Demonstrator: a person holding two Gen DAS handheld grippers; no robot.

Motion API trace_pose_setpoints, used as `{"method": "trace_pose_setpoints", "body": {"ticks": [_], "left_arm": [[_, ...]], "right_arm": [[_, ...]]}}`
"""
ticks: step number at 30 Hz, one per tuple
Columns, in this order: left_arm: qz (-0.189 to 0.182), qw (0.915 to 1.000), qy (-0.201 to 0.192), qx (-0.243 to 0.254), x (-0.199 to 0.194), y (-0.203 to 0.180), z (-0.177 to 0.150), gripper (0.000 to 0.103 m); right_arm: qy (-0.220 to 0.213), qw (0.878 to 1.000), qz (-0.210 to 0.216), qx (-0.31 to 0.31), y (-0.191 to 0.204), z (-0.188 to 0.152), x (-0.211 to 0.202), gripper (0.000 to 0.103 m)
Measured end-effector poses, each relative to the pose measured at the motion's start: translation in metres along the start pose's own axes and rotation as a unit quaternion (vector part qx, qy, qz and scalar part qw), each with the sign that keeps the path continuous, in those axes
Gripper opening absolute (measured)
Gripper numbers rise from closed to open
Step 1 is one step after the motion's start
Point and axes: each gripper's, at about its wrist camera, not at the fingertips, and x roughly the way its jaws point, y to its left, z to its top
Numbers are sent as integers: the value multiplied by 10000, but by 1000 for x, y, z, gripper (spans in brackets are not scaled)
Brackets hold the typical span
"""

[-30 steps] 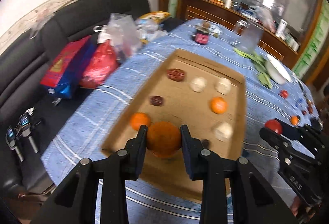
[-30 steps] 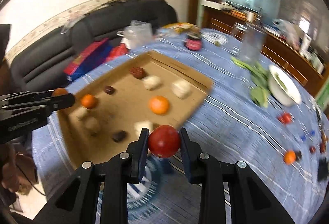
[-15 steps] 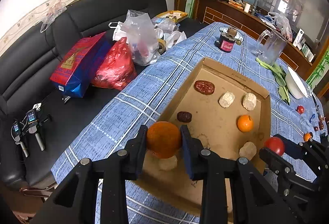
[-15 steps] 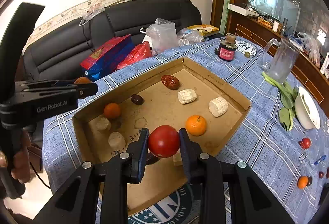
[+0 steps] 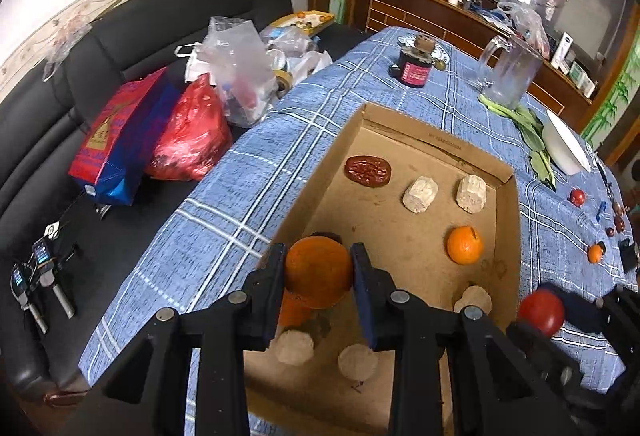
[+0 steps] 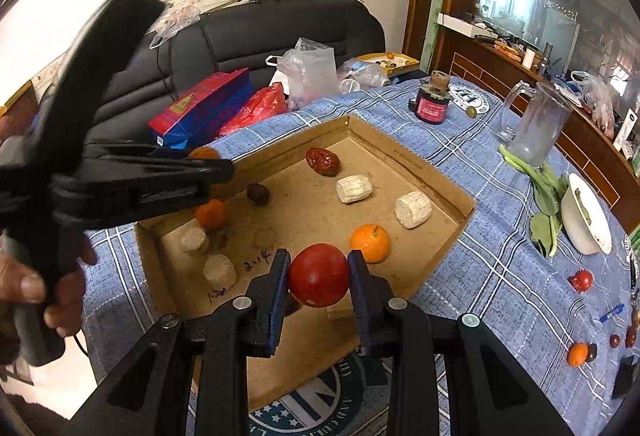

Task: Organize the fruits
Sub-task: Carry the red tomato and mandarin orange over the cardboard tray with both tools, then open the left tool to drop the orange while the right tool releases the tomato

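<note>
Left hand-held gripper [image 5: 319, 272] clamps an orange [image 5: 319, 271]; right hand-held gripper [image 6: 319, 275] grips seemingly a tomato [image 6: 319, 274].

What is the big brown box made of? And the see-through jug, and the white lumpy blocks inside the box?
The box looks like plain cardboard: matte brown, folded walls, pen marks on its floor. The jug seems to be clear glass or plastic; you see through it, and the look can't settle which. The white blocks look chalky, rough and dull; their material is unclear.

Handwritten "2.14" is legible on the cardboard box [image 6: 320, 212] floor; other handwriting and printing there is unreadable.
</note>
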Motion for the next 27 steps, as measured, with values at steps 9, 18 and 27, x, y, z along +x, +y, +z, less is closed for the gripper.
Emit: {"method": "trace_pose_setpoints", "body": {"ticks": [9, 18, 27], "left_arm": [[-54, 9997, 134, 177, 27, -4, 7, 31], [-272, 9982, 409, 336, 52, -27, 11, 31], [-301, 9964, 652, 459, 79, -41, 9, 31]], "right_arm": [[269, 9992, 310, 28, 13, -19, 12, 32], [655, 9958, 642, 73, 25, -36, 32, 33], [902, 9940, 610, -79, 31, -47, 49, 33]]}}
